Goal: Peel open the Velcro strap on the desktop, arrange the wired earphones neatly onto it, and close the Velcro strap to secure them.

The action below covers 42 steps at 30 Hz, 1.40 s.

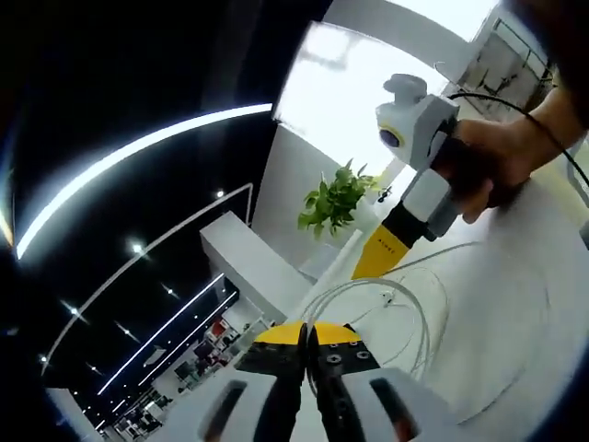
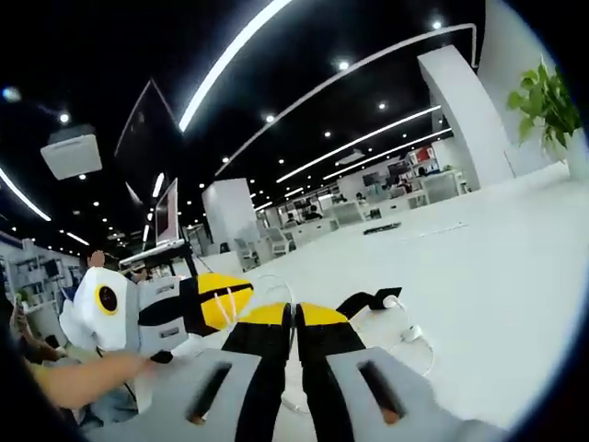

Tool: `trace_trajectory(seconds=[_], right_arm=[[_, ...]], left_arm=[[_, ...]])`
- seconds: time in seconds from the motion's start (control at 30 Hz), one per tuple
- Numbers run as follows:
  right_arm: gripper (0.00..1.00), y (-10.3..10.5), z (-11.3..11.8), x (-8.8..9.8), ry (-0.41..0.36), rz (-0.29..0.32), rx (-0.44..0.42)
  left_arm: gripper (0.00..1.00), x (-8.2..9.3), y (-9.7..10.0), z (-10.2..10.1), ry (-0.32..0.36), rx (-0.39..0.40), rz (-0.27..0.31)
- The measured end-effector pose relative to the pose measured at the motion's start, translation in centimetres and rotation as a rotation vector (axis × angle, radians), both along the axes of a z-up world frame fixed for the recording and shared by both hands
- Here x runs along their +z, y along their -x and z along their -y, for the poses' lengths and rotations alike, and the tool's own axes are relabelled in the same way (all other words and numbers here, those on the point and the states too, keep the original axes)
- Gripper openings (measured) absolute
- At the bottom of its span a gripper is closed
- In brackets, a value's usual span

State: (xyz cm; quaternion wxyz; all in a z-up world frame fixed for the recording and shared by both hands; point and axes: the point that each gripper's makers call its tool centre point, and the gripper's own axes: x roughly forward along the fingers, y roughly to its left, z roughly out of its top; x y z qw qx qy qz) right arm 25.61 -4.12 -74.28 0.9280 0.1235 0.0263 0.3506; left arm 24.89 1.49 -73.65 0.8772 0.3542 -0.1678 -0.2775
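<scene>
Both tongs closed, left (image 1: 307,343), right (image 2: 294,322); white earphones (image 1: 386,304) loosely looped (thin cable) on desk (image 1: 515,304).

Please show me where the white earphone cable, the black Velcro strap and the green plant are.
earphone cable (image 1: 368,287): left gripper view, top of its white loop.
Velcro strap (image 2: 366,300): right gripper view, middle of the black strip.
green plant (image 1: 336,198): left gripper view, its leaves.

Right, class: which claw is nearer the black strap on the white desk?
Right, probably. The right claw sits just short of the black strap, slightly to its left; the left claw is further left, beyond the right one.
</scene>
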Motion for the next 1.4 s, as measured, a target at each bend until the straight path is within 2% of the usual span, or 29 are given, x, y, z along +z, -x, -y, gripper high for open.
trace_trajectory(seconds=[0.17, 0.83, 1.4], right_arm=[[0.05, 0.2, -0.7, 0.1, 0.016, 0.016, 0.024], [0.05, 0.5, -0.7, 0.8, -0.023, 0.041, 0.040], [0.05, 0.7, -0.8, 1.0, -0.026, 0.049, 0.046]], left_arm=[[0.05, 0.0, -0.1, -0.1, -0.014, 0.013, 0.013], [0.06, 0.1, -0.5, -0.8, -0.043, 0.063, 0.037], [0.08, -0.2, -1.0, -1.3, -0.039, 0.089, 0.015]])
